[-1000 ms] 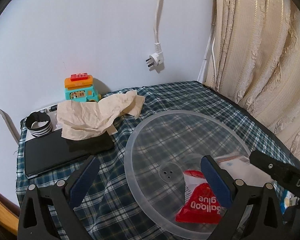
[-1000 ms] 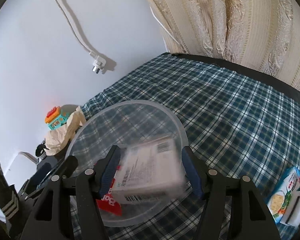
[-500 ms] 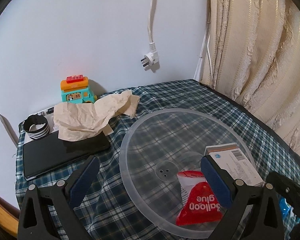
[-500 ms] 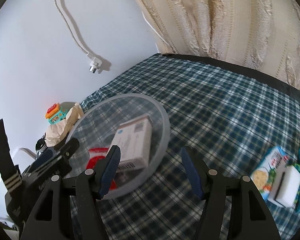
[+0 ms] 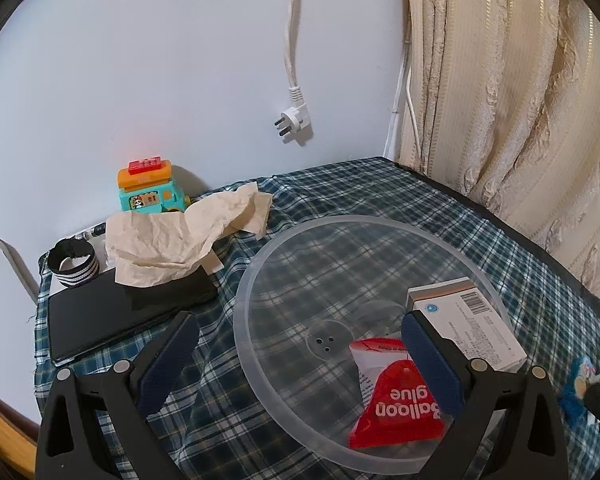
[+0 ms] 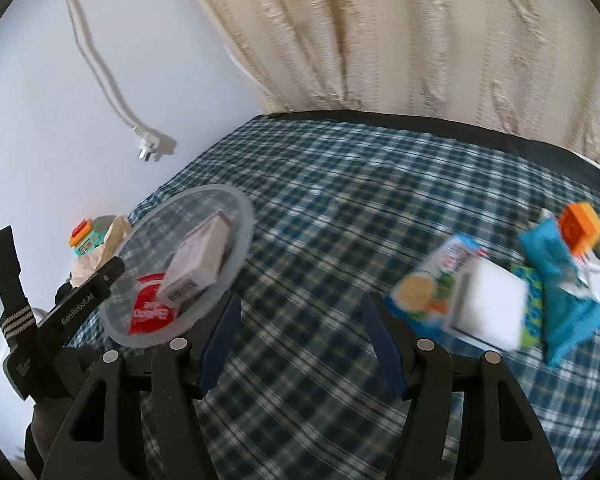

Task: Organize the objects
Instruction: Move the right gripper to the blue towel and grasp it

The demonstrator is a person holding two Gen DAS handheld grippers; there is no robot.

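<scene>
- I read "Balloon glue" on the red packet [image 5: 396, 400], which lies in the clear round tray [image 5: 260, 264] beside a white box [image 5: 472, 324] with a barcode.
- My left claw [image 5: 300, 360] stands apart, empty, one finger over the tray.
- My right claw [image 6: 300, 336] is apart too, empty, above bare checked cloth [image 6: 340, 184].
- "GenRobot.AI" shows on the left claw's side.
- Blurred snack packets [image 6: 440, 280] crowd the cloth's right edge; open cloth lies between them and the tray.
</scene>
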